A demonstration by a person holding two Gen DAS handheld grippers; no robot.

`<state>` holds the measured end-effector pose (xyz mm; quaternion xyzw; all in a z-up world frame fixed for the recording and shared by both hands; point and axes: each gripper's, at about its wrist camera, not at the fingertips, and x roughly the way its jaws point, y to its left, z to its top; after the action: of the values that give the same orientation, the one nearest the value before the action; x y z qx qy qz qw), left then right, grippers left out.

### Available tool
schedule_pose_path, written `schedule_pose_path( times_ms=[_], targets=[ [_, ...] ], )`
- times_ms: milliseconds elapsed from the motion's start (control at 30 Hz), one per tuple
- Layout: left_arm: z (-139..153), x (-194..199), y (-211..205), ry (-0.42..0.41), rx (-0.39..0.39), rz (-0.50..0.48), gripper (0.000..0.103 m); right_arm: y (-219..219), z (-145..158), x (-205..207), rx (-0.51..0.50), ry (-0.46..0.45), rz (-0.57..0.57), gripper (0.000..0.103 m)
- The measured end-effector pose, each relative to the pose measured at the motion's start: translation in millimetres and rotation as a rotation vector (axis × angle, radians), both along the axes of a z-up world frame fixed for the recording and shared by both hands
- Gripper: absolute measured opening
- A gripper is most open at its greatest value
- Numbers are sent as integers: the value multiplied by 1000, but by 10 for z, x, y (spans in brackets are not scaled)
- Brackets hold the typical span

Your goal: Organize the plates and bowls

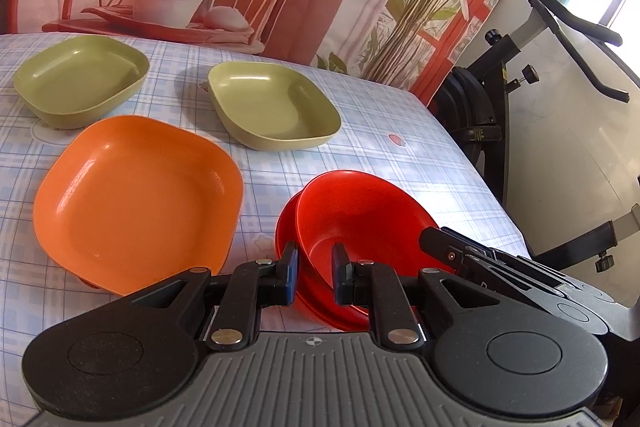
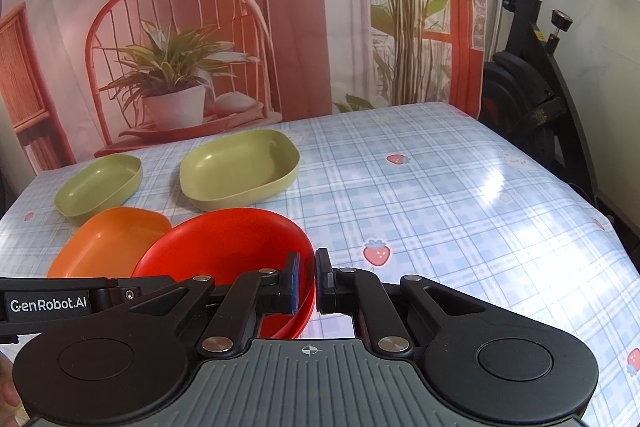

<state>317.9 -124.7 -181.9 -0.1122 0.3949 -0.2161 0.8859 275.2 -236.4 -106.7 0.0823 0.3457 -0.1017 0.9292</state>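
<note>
Item 1, nearest: left gripper [image 1: 314,277], jaws part-open and straddling the near rim of the upper red bowl [image 1: 360,223]; whether the pads actually pinch it cannot be told.

Item 2: right gripper [image 2: 307,281], jaws narrowed to a slim gap astride the same bowl's right-hand rim [image 2: 224,247]; contact likely, grip unconfirmed.

Item 3: lower red bowl [image 1: 286,227], nested under the upper one near the bench's front right area. The upper bowl sits tilted and off-centre, so it reads as mid-stacking. Both grippers are equally close; the bowl lies directly ahead of each.

Item 4: orange plate [image 1: 136,203], flat, just left of the red pair.

Item 5, far: two green square bowls [image 1: 82,79] [image 1: 276,105], apart, toward the back edge of the bench [image 2: 440,195].

Only the left wrist view shows the nested lower bowl clearly; the right wrist view shows the bare right half of the bench.
</note>
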Motion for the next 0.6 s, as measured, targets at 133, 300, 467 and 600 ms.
schedule_pose_path(
  times_ms=[133,300,467,600],
  targets=[
    [-23,1,-10,-7,3,-1,16,-4,-54,7,-1,8,-6,7],
    [-36,0,-11,-17,7,-1,16,-2,-113,29,-1,21,-8,7],
    [-36,-7,-10,-19,-1,-4,17,7,-153,38,-3,24,-15,7],
    [-41,0,-11,-18,-3,-3,17,5,-174,34,-1,26,-16,8]
  ],
)
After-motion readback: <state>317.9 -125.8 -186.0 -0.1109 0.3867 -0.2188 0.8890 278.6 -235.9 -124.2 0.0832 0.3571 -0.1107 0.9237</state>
